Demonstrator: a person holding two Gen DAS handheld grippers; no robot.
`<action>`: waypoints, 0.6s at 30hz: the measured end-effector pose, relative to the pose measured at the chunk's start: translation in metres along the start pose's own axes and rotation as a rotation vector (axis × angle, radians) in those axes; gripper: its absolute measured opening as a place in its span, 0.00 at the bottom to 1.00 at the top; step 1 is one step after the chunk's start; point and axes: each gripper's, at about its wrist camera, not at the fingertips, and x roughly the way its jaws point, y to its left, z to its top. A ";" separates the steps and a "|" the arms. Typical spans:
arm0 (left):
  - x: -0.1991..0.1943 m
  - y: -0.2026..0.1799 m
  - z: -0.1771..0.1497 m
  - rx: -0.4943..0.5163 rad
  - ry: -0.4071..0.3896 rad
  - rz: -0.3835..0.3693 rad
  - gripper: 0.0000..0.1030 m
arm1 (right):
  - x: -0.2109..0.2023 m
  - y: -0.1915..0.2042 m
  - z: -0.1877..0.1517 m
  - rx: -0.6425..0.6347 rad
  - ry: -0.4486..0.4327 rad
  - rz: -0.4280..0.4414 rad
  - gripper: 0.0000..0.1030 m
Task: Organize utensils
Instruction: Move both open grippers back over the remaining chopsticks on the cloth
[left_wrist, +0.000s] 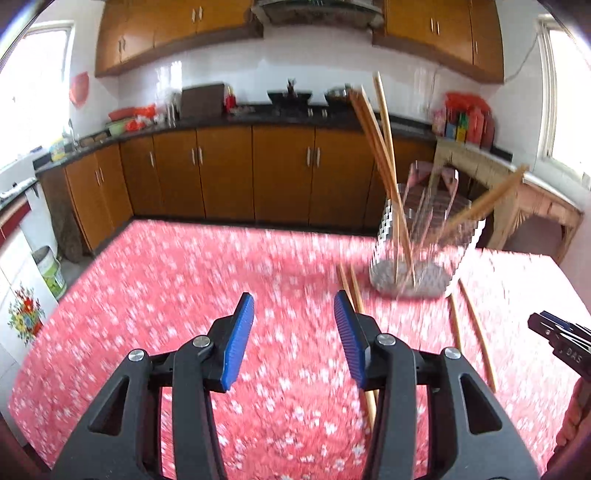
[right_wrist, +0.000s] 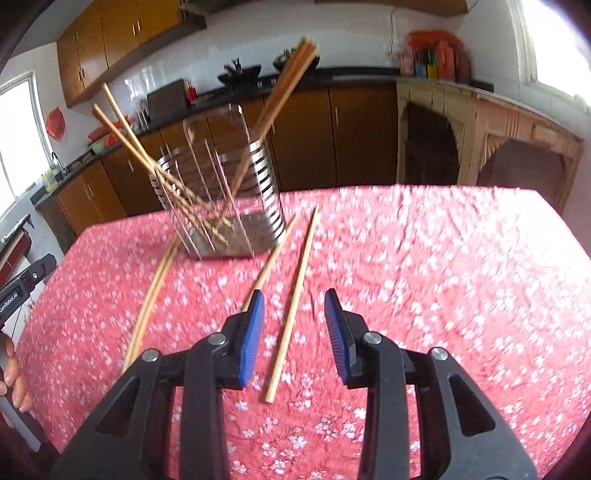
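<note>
Reaching for loose wooden chopsticks (right_wrist: 291, 306) lying on the red floral tablecloth (right_wrist: 443, 277) in front of the slotted steel utensil holder (right_wrist: 221, 199), which already holds several. Right gripper (right_wrist: 294, 332) jaws spread, one stick between them, untouched; left gripper (left_wrist: 294, 332) spread, empty. Best: lower, centre, pinch mid-shaft, lift level.

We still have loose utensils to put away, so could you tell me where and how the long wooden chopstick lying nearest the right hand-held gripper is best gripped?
Grip the long wooden chopstick near mid-length, coming from above with the right hand-held gripper across its thin shaft. It lies flat on the red floral tablecloth, so a pad fits on each side. Its neighbour diverges towards the slotted metal holder, which probably leaves room.
</note>
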 end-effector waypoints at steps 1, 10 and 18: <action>0.004 -0.001 -0.004 0.007 0.016 -0.002 0.45 | 0.005 0.000 -0.003 -0.003 0.014 0.000 0.33; 0.031 -0.016 -0.026 0.048 0.111 -0.044 0.45 | 0.042 0.014 -0.024 -0.045 0.108 0.004 0.32; 0.045 -0.018 -0.040 0.049 0.169 -0.065 0.45 | 0.056 0.017 -0.031 -0.080 0.135 -0.050 0.10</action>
